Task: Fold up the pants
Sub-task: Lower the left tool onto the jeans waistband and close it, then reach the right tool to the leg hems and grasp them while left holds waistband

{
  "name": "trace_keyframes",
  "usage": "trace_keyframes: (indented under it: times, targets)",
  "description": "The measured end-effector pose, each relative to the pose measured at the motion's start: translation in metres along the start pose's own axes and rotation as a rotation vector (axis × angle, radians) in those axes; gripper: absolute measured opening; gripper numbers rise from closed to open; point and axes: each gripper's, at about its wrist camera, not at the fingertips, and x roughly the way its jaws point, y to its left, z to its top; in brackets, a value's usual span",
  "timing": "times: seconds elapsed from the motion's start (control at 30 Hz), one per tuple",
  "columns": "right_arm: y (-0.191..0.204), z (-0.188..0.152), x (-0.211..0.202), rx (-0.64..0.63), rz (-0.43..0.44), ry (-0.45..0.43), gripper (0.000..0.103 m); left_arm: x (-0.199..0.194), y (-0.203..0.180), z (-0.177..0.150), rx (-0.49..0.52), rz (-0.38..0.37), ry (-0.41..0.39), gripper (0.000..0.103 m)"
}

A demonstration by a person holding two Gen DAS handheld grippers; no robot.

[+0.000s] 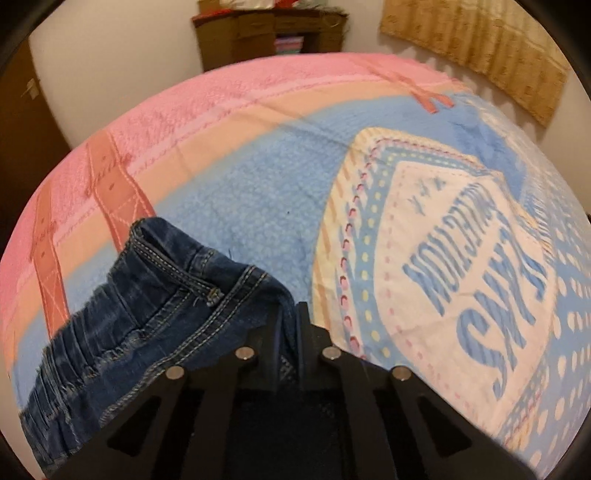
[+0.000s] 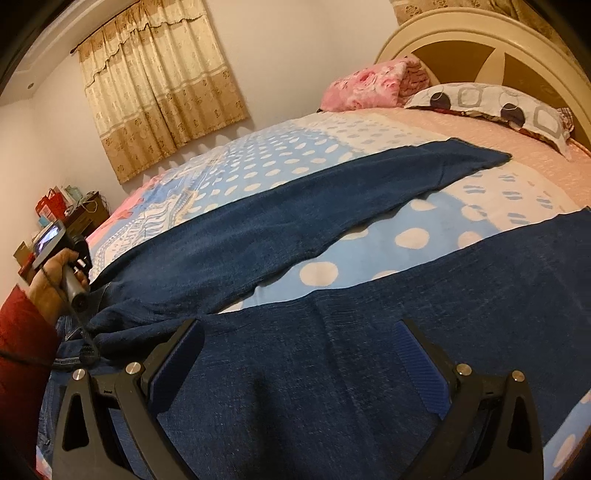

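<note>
Dark blue jeans lie spread on the bed. In the right wrist view the two legs (image 2: 295, 218) fan out toward the headboard, and the near leg (image 2: 332, 354) lies under my right gripper (image 2: 299, 332), which is open and hovers just above the denim. In the left wrist view my left gripper (image 1: 290, 314) is shut on the waistband corner of the jeans (image 1: 166, 295), which bunches up to its left. The left gripper and the hand holding it also show in the right wrist view (image 2: 70, 266).
The bed carries a pink and blue blanket (image 1: 258, 192) with a white printed patch (image 1: 461, 266). Pillows (image 2: 491, 107) and a pink folded blanket (image 2: 365, 88) lie by the headboard (image 2: 469, 33). A curtain (image 2: 159, 85) and a dark cabinet (image 1: 269, 33) stand beyond.
</note>
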Motion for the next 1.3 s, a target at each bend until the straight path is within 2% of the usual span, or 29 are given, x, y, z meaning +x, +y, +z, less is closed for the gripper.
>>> trace_keyframes:
  times: [0.1, 0.2, 0.33, 0.5, 0.67, 0.8, 0.93, 1.1, 1.2, 1.3]
  targets:
    - [-0.004, 0.000, -0.004, 0.012, -0.011, -0.006, 0.102, -0.027, 0.010, -0.010, 0.074, -0.065, -0.065, 0.005]
    - [-0.005, 0.000, -0.006, 0.020, -0.015, -0.007, 0.102, -0.057, 0.030, -0.021, 0.131, -0.178, -0.096, 0.005]
    - [0.000, -0.003, -0.008, 0.016, -0.009, -0.013, 0.102, -0.094, 0.068, -0.036, 0.188, -0.363, -0.131, 0.005]
    - [0.007, -0.005, 0.000, 0.017, 0.025, 0.019, 0.102, -0.124, 0.097, -0.072, 0.227, -0.508, -0.204, 0.005]
    - [-0.002, 0.004, 0.011, 0.064, 0.093, 0.066, 0.102, -0.132, 0.117, -0.100, 0.247, -0.575, -0.254, 0.005]
    - [-0.044, 0.044, 0.023, 0.186, 0.173, 0.066, 0.102, -0.138, 0.130, -0.113, 0.252, -0.650, -0.271, 0.005]
    - [-0.105, 0.102, 0.052, 0.353, 0.216, 0.078, 0.102, -0.143, 0.140, -0.117, 0.236, -0.700, -0.281, 0.005]
    - [-0.161, 0.161, 0.115, 0.526, 0.191, 0.142, 0.100, -0.156, 0.152, -0.110, 0.202, -0.716, -0.324, 0.005]
    - [-0.171, 0.189, 0.153, 0.593, 0.210, 0.200, 0.100, -0.163, 0.153, -0.106, 0.215, -0.671, -0.376, 0.005]
    - [-0.168, 0.210, 0.185, 0.636, 0.176, 0.255, 0.100, -0.153, 0.150, -0.100, 0.207, -0.639, -0.333, 0.005]
